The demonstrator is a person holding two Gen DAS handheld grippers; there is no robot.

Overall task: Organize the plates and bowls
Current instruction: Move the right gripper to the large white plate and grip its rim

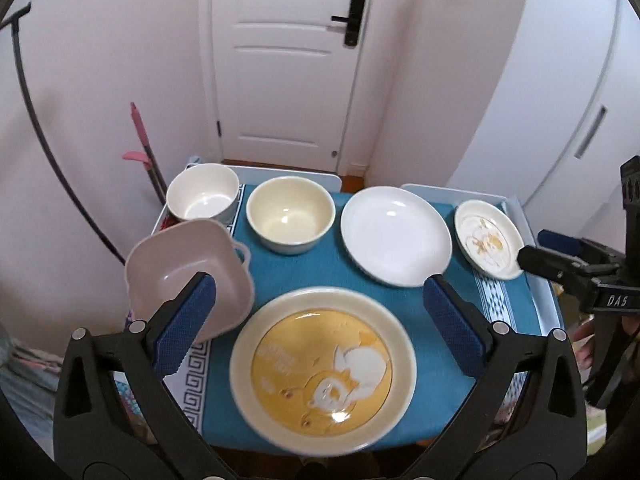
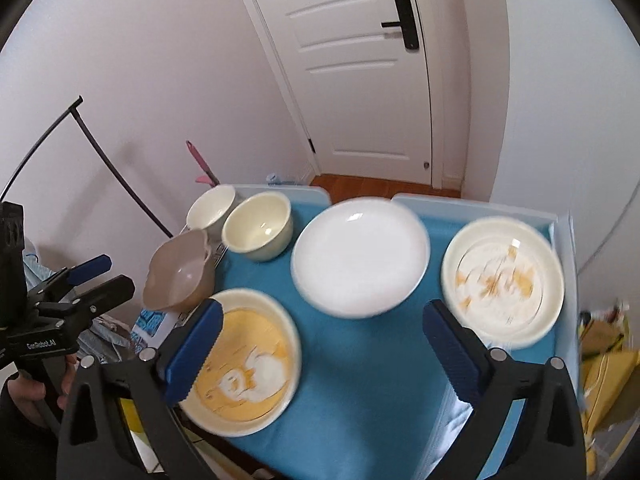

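Left gripper: black angular frame, blue cross-hatched pads, round silver pins | lettering on its side read "GenRoboLAI" | Right gripper: same black frame, blue ridged pads, silver pins, white "DAS" visible on its side | hands partly seen, sleeves not visible.

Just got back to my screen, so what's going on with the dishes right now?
Nothing is being held. The left gripper and right gripper both hang open above the blue mat. On it sit a yellow plate, a white plate, a small patterned plate, a cream bowl and a white bowl. A pinkish bowl sits tilted at the left edge. Nothing is stacked.
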